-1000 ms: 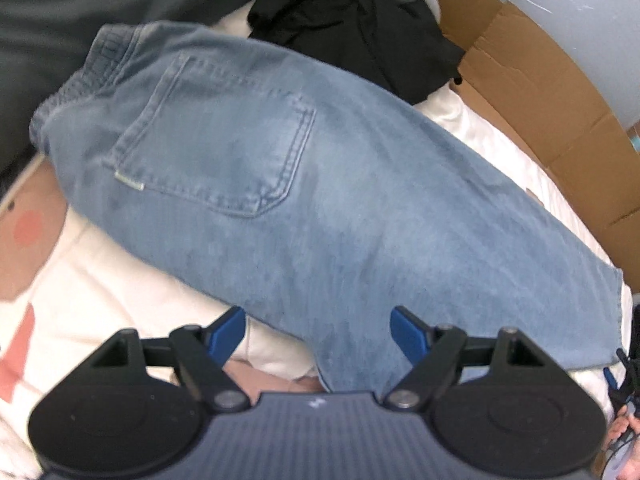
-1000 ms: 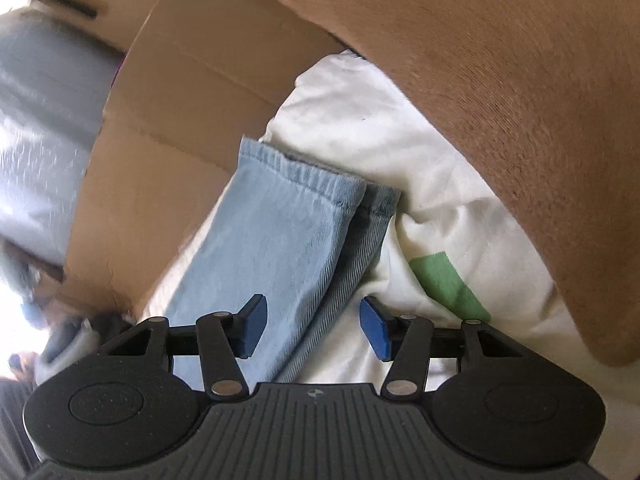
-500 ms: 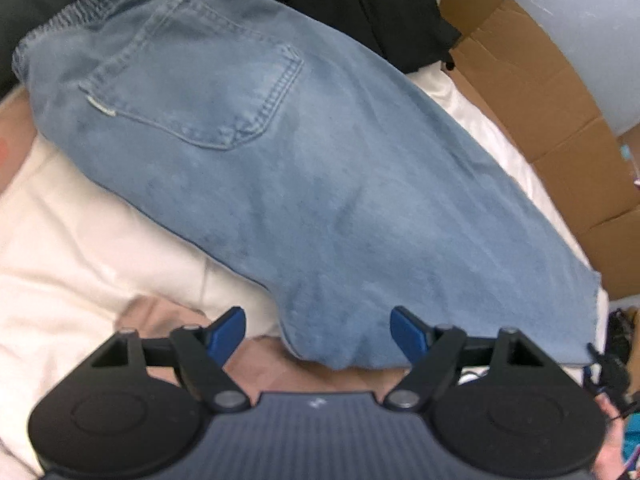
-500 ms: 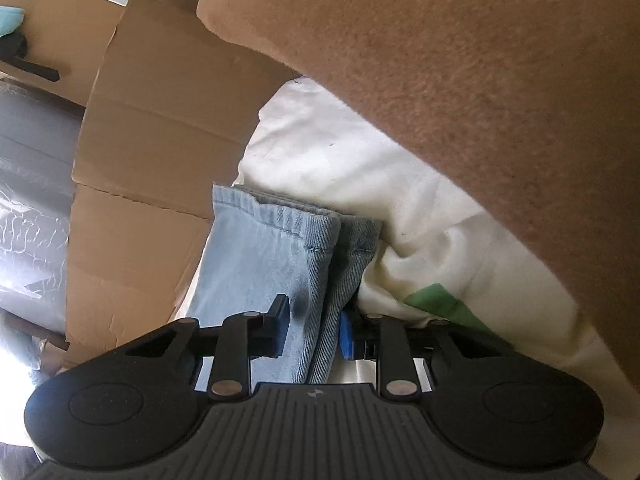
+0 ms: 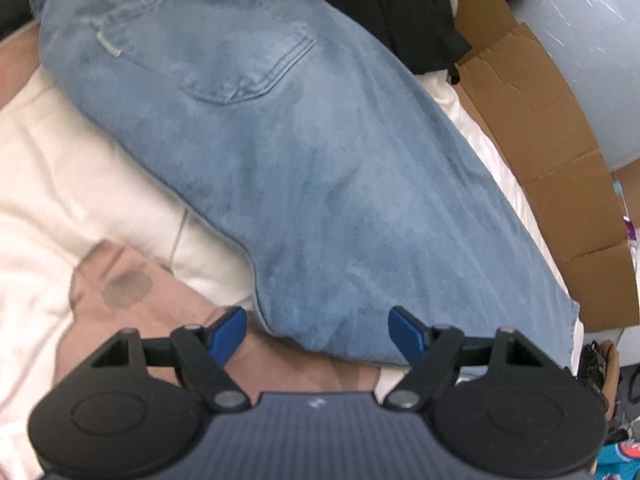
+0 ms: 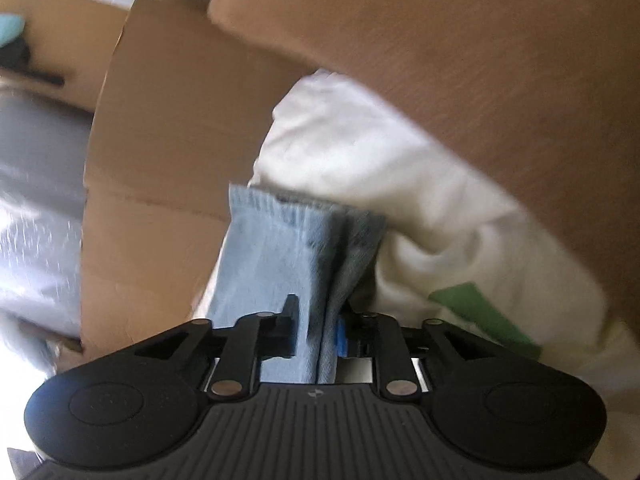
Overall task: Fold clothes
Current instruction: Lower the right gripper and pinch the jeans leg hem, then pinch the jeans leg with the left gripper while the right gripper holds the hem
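Denim filled most of the left wrist view: the jeans (image 5: 288, 168) lay folded lengthwise across a white duvet (image 5: 80, 184), back pocket (image 5: 208, 48) uppermost and the waistband toward the top left. Only this view showed the garment whole, along with a black garment (image 5: 392, 20) bunched beyond it, flattened cardboard (image 5: 552, 168) along the right side and a pinkish cloth (image 5: 132, 292) by the near edge. The right wrist view showed only the leg end (image 6: 288, 248) of the jeans, its two hems stacked one on the other, with the duvet's green patch (image 6: 480, 312) to the right, a brown blanket (image 6: 480, 60) arching over the top and more cardboard (image 6: 168, 140) to the left.

The left hand-held gripper (image 5: 318, 330) hung over the near fold of the jeans with its jaws spread wide; the rounded denim edge lay between and just beyond the blue pads (image 5: 228, 332), and neither pad appeared to press on it. The right hand-held gripper (image 6: 316, 332) had just been closing, and its jaws stood narrow with both layers of the leg pinched between them, the cloth gathered into a vertical crease at the pads. The hems reached past the fingertips toward the cardboard.

A small pale tab (image 5: 108, 46) sat on the pocket's edge, too small and blurred to read. A faint mark on each gripper body was likewise illegible.
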The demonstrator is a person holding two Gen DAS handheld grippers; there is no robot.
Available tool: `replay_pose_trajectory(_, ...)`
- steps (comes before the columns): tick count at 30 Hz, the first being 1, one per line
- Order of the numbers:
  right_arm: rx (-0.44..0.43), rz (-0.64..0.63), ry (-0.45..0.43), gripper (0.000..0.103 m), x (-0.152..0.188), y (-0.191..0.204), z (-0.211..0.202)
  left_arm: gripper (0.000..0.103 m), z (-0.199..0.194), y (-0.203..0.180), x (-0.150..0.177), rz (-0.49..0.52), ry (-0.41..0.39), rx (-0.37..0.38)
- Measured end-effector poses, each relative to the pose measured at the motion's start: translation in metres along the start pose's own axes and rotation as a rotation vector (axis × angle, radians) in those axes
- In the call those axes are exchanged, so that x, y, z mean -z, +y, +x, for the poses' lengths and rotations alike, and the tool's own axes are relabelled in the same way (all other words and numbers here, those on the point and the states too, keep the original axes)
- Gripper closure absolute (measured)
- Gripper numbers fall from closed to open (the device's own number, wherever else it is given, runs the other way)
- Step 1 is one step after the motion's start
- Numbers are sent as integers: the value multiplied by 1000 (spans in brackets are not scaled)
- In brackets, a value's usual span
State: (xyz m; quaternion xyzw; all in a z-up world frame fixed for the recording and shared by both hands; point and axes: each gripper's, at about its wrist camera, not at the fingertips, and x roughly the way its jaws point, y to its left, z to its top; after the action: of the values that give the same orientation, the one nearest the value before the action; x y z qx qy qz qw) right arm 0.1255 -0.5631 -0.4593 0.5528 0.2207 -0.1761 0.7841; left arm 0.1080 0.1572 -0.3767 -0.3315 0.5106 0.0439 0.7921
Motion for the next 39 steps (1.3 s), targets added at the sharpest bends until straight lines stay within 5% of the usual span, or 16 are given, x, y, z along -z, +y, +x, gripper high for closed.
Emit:
replay_pose_trajectory(5,14,-11,-1,81,0,3,8,29,-4,5,-3,16,-87,-19)
replay_pose_trajectory(11,-22,7,-74,88,-6,6,7,30,12,21,-8,-75,-97,36)
replay_pose_trajectory(19,-3,10,-75,88,-5,4,6,29,16,27,-4,-96,-123,60)
replay_pose_trajectory(22,-24,17,-84,88,-6,6,4,21,19,22,-5,-75,-88,82)
replay_pose_trajectory(25,-54,4,-87,96,-4,19,1,22,21,17,-4,-56,-85,70)
replay_pose_trajectory(27,-62,-5,-85,97,-6,23,-2,34,21,19,-5,-88,-97,61)
replay_pose_trajectory(29,-69,-16,-81,97,-9,29,-6,75,20,22,-6,-104,-78,26)
replay_pose_trajectory(39,-85,-85,-59,97,-20,62,-47,82,4,6,-26,-107,-9,-15)
